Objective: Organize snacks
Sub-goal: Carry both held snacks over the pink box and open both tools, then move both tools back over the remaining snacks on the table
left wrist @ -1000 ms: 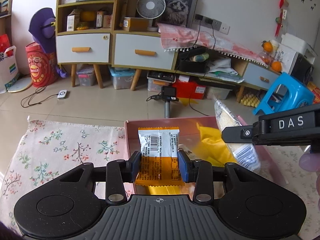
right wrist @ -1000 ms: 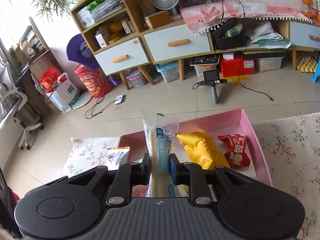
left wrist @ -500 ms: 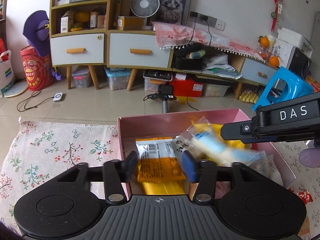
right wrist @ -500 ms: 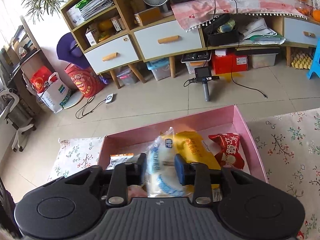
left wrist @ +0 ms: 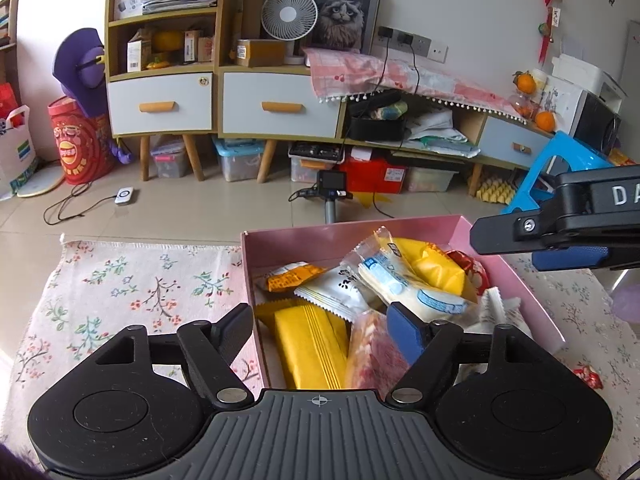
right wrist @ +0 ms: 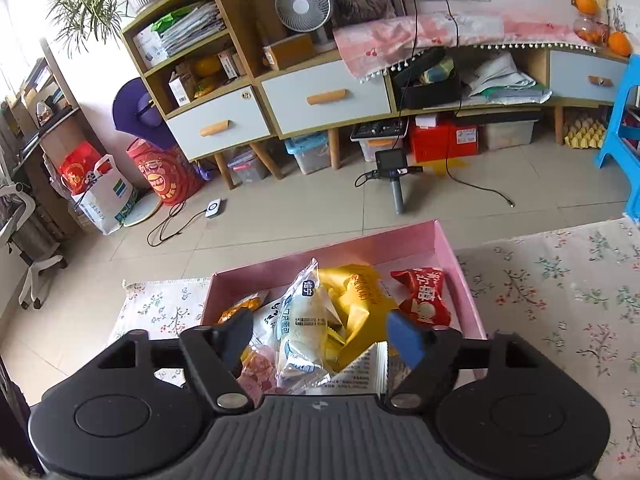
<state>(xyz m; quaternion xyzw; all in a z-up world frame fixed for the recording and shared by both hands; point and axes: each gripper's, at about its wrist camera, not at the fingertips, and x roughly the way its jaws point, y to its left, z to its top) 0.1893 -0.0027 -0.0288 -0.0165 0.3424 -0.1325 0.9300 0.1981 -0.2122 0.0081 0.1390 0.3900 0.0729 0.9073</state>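
Note:
A pink box (left wrist: pixel 444 227) (right wrist: pixel 456 268) on a floral cloth holds several snack packets. The orange and white packet (left wrist: pixel 294 275) lies at the box's far left. The clear bread packet with blue print (left wrist: pixel 416 288) (right wrist: pixel 300 332) rests across a yellow bag (left wrist: pixel 436 264) (right wrist: pixel 360 296). A red packet (right wrist: pixel 422 296) sits at the box's far right. My left gripper (left wrist: pixel 322 330) hangs over the box's near left, jaws opening, nothing pressed between them. My right gripper (right wrist: pixel 320 332) is above the box too, jaws opening, bread packet lying loose below. In the left wrist view the right gripper (left wrist: pixel 560 224) shows at the right edge.
The floral cloth (left wrist: pixel 132 292) (right wrist: pixel 560 300) spreads to both sides of the box. A small red packet (left wrist: pixel 586 376) lies on the cloth right of the box. Beyond the table are tiled floor, a camera on a stick (right wrist: pixel 394 172), cabinets and a blue stool (left wrist: pixel 560 172).
Both grippers opened and pulled back a little. The left let go of the orange and white packet and the right let go of the bread packet; both now lie in the box.

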